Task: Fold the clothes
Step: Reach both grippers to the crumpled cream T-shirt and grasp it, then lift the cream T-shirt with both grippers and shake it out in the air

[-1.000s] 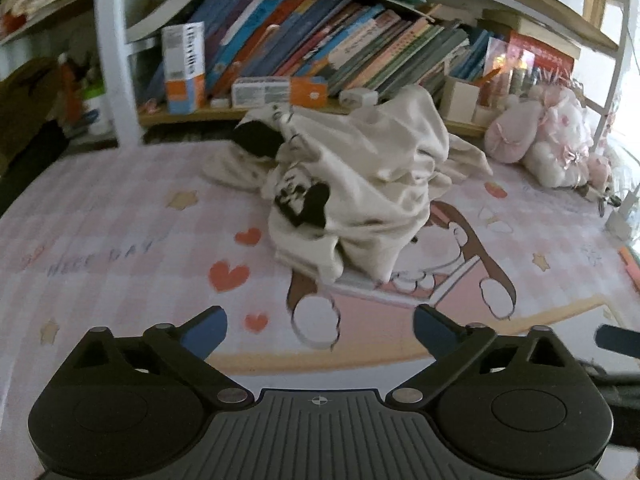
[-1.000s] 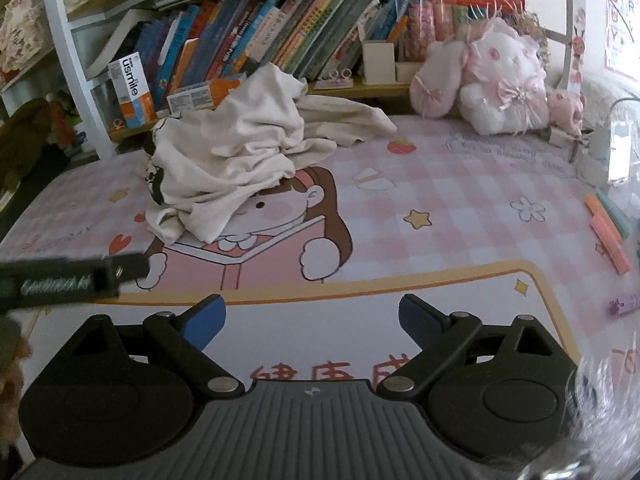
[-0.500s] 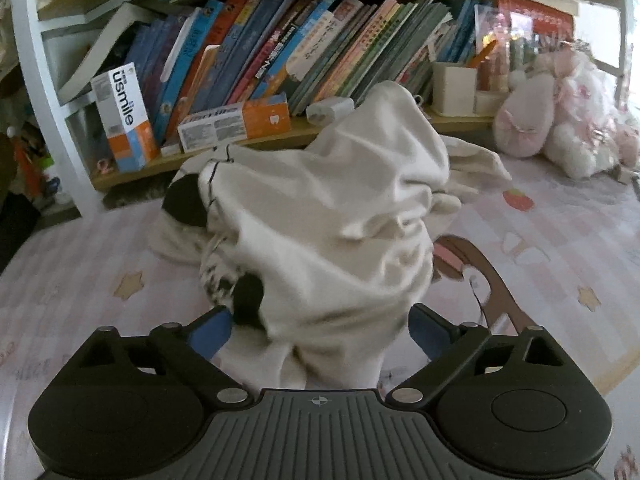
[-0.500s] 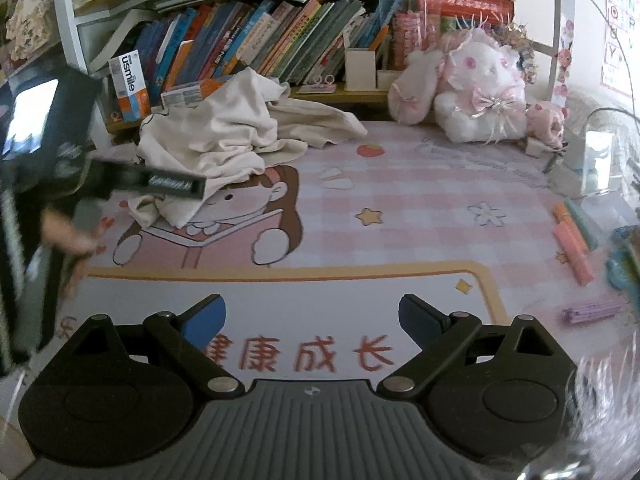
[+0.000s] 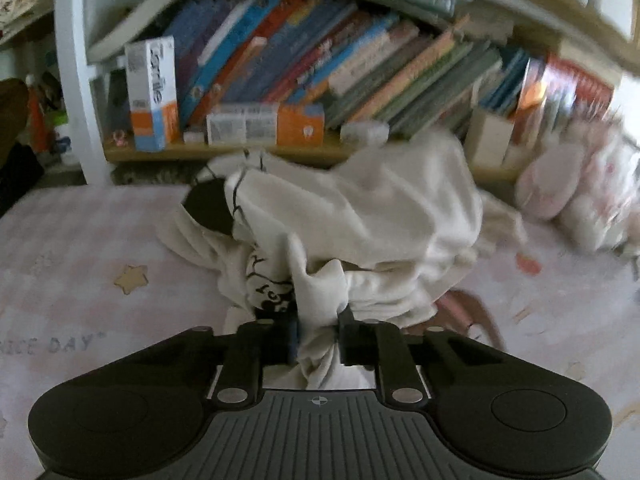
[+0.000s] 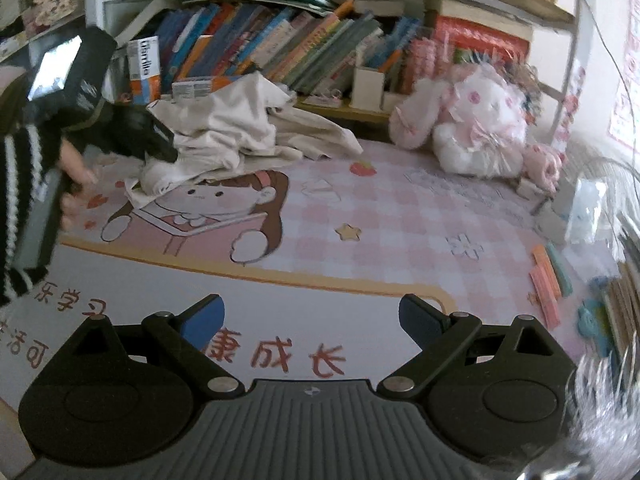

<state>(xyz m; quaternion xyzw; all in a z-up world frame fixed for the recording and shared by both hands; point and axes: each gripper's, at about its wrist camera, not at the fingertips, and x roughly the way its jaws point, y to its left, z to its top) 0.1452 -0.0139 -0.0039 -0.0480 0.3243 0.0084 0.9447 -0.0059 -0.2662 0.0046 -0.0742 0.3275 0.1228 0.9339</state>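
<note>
A crumpled cream garment with black print point(image 5: 360, 232) lies in a heap on the pink checked mat, in front of the bookshelf. My left gripper point(image 5: 318, 330) is shut on a bunched fold at the heap's near edge. In the right wrist view the same garment point(image 6: 236, 132) lies at the far left, with the left gripper point(image 6: 154, 142) and the hand holding it at its left side. My right gripper point(image 6: 310, 316) is open and empty, low over the mat's white front part, well away from the garment.
A bookshelf point(image 5: 304, 80) full of books and boxes runs along the back. Pink plush toys point(image 6: 476, 128) sit at the back right. Pink and green pens point(image 6: 550, 280) and stationery lie at the right edge of the mat point(image 6: 400, 220).
My left gripper moved forward to the garment and shut on its near fold. My right gripper stayed open and shifted only slightly.
</note>
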